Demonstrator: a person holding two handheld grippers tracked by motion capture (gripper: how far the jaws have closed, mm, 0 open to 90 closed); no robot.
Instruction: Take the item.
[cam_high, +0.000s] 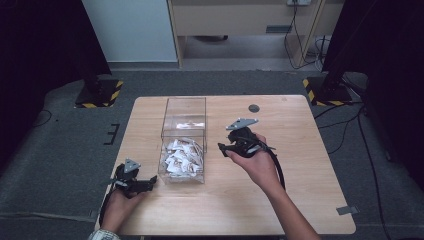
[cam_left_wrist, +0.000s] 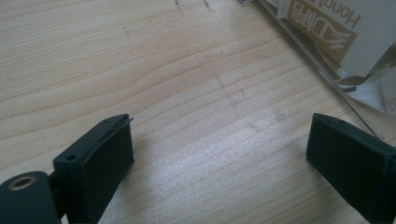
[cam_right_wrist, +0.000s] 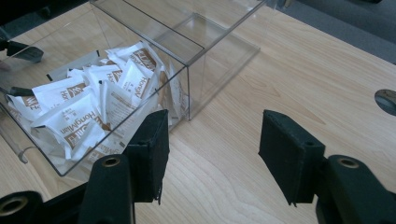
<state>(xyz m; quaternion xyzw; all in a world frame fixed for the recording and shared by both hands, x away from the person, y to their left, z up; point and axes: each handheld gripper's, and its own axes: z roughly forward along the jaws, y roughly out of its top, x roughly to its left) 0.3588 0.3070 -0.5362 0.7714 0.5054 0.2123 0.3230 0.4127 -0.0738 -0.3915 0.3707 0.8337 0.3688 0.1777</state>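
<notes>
Wooden desk (cam_high: 300, 165) on grey carpet, dark round hole (cam_high: 254, 108) near far edge. Clear plastic box (cam_high: 184, 131) at desk middle, two compartments: far one bare, near one heaped with white sachets (cam_high: 181, 156) bearing brown print. Right tongs (cam_high: 223, 148) held above desk just right of box, jaws spread, nothing between; grey plate on top. Left tongs (cam_high: 153, 181) low at box's near-left corner, jaws spread wide over bare wood, nothing pinched; box wall and sachet beside one jaw.
</notes>
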